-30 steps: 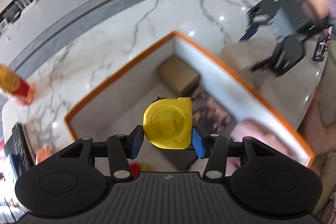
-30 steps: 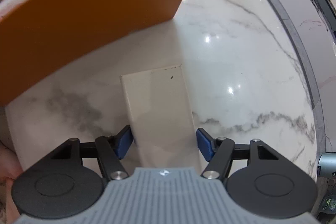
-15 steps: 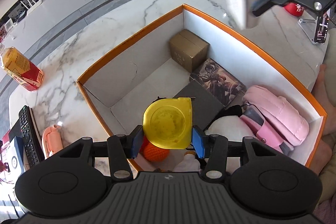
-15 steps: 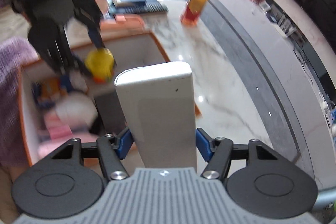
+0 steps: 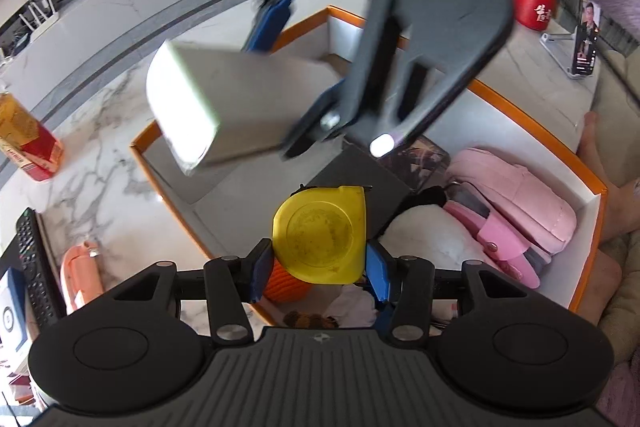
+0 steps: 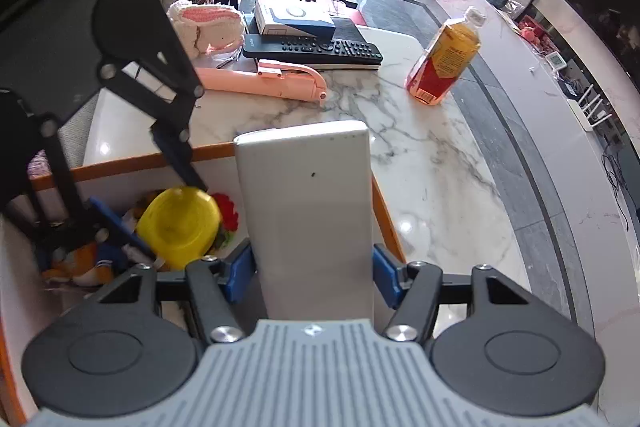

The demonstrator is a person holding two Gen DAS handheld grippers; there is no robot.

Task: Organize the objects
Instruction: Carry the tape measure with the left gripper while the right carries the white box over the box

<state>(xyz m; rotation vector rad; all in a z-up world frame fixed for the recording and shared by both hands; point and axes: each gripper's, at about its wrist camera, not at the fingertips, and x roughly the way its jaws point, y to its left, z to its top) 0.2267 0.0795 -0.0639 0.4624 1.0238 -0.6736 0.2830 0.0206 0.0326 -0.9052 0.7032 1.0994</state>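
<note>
My left gripper (image 5: 318,259) is shut on a yellow tape measure (image 5: 320,235) and holds it above the near end of an orange-rimmed white box (image 5: 532,123). My right gripper (image 6: 312,271) is shut on a flat white rectangular case (image 6: 308,195), which hangs over the box's far corner. In the left wrist view the case (image 5: 208,99) and the right gripper (image 5: 296,67) are blurred and fill the upper middle, hiding the far part of the box. In the right wrist view the tape measure (image 6: 180,223) sits in the left gripper (image 6: 160,203) at the lower left, above the box rim (image 6: 132,159).
Inside the box lie a pink pouch (image 5: 520,203), a white plush (image 5: 432,235), an orange knit ball (image 5: 286,283) and a dark flat box (image 5: 360,175). On the marble table stand a drink bottle (image 6: 444,59), a remote (image 6: 312,49), a pink handle (image 6: 260,79) and a red cup (image 5: 534,3).
The right gripper lifted the white case off the table and swung it over the orange box, close to the left gripper. The left gripper drifted slightly with the tape measure.
</note>
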